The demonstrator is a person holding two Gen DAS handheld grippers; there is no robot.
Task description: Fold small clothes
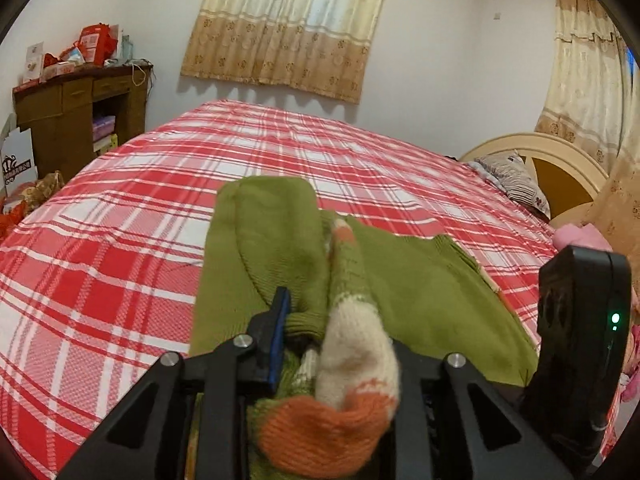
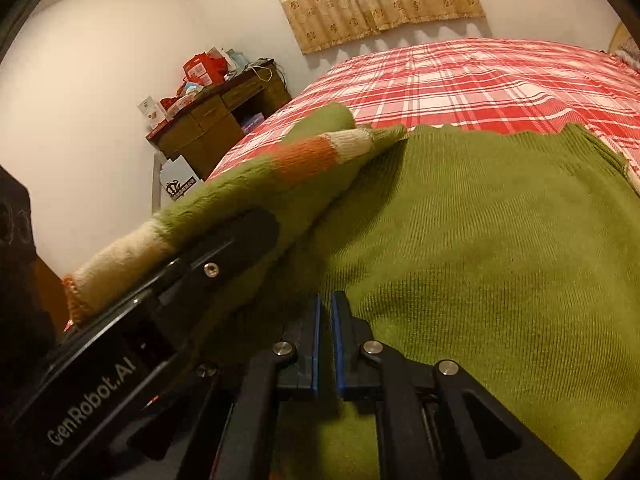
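Fold is underway, not done: green sweater (image 1: 420,280) lies on the plaid bed (image 1: 120,220), body flat, one striped sleeve (image 1: 352,320) lifted and being brought across; other side and final folds look still to do.

Left wrist view, left to right: bed fills left and top; left gripper (image 1: 316,332) bottom centre, jaws clamped on the sleeve with cloth bunched between them, cream and orange cuff spilling over the near side. Sweater body spreads centre to right, just beyond the jaws.

Right wrist view, left to right: sleeve (image 2: 240,184) runs from lower left up to centre over the left gripper (image 2: 224,256); right gripper (image 2: 326,308) bottom centre, pads nearly together, holding nothing visible, resting at the sweater's (image 2: 500,260) near edge. Sweater fills centre and right.
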